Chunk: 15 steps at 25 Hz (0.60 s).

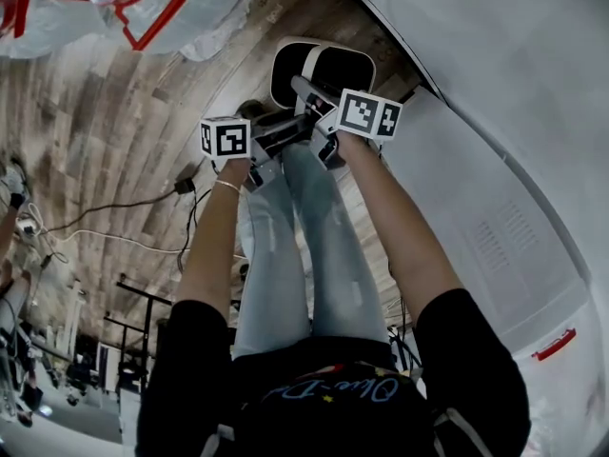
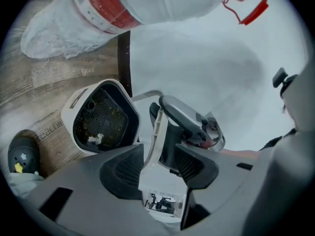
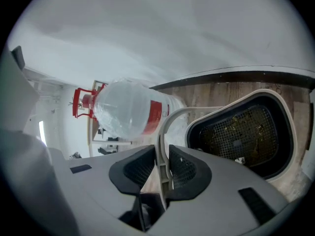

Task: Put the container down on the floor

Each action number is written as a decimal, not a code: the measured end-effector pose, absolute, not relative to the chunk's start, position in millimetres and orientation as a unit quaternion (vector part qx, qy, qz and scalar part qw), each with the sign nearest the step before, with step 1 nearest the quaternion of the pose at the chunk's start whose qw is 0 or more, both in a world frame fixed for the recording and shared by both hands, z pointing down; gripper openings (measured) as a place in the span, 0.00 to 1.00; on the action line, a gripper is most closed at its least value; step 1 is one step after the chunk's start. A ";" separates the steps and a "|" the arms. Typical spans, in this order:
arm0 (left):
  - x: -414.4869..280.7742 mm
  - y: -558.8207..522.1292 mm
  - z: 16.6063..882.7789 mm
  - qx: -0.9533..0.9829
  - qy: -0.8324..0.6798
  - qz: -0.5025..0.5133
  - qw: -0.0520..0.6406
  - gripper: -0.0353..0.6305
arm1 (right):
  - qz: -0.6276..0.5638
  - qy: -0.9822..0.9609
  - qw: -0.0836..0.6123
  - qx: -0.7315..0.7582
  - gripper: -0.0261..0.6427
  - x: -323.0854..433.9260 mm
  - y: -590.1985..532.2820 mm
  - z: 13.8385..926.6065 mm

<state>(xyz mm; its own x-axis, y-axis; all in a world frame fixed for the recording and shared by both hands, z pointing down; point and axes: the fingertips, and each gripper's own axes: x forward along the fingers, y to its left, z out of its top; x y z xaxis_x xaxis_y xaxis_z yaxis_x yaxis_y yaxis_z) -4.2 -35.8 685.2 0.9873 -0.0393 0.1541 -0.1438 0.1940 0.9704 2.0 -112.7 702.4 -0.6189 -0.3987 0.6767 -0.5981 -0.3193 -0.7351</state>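
Observation:
The container (image 1: 328,65) is a white basket with a black mesh inside (image 2: 101,119) and a thin white handle (image 3: 165,132). It is down at the wooden floor beside the white wall; whether it rests there I cannot tell. My right gripper (image 3: 163,168) is shut on the handle, with both pads pressed against it. My left gripper (image 2: 157,166) is open: the handle (image 2: 156,132) runs between its jaws with a gap on the right side. In the head view the left gripper (image 1: 276,141) and the right gripper (image 1: 312,103) are close together, just short of the container.
A big clear water bottle (image 2: 147,4) with a red band and red handle lies on the floor beyond the container, and also shows as the water bottle (image 3: 128,109). A white wall (image 1: 495,112) runs along the right. Cables (image 1: 114,217) cross the floor at left. A shoe (image 2: 22,159) is nearby.

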 end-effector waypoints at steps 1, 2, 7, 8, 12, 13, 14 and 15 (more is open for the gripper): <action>-2.9 -35.0 686.2 0.635 -0.074 0.036 0.768 0.31 | 0.687 -0.582 0.081 0.427 0.14 2.4 -111.4 704.4; -1.9 -34.5 686.9 0.638 -0.074 0.037 0.766 0.32 | 0.685 -0.585 0.088 0.425 0.14 2.3 -110.4 706.4; -7.6 -35.8 690.8 0.649 -0.072 0.051 0.756 0.38 | 0.674 -0.599 0.122 0.415 0.15 -7.2 -111.6 713.0; -9.0 -35.8 691.6 0.649 -0.073 0.053 0.755 0.39 | 0.672 -0.601 0.127 0.413 0.15 -9.2 -112.2 713.6; -15.0 -32.1 697.0 0.654 -0.086 0.068 0.748 0.42 | 0.669 -0.602 0.134 0.414 0.20 -11.8 -113.4 713.7; -16.5 -31.4 699.1 0.654 -0.093 0.070 0.748 0.43 | 0.669 -0.601 0.136 0.416 0.21 -10.5 -112.6 713.9; -18.2 -31.3 701.1 0.653 -0.099 0.071 0.747 0.43 | 0.668 -0.599 0.138 0.418 0.22 -9.0 -111.5 714.5; -20.6 -31.6 703.3 0.652 -0.105 0.073 0.747 0.44 | 0.669 -0.597 0.139 0.420 0.22 -7.8 -110.4 715.1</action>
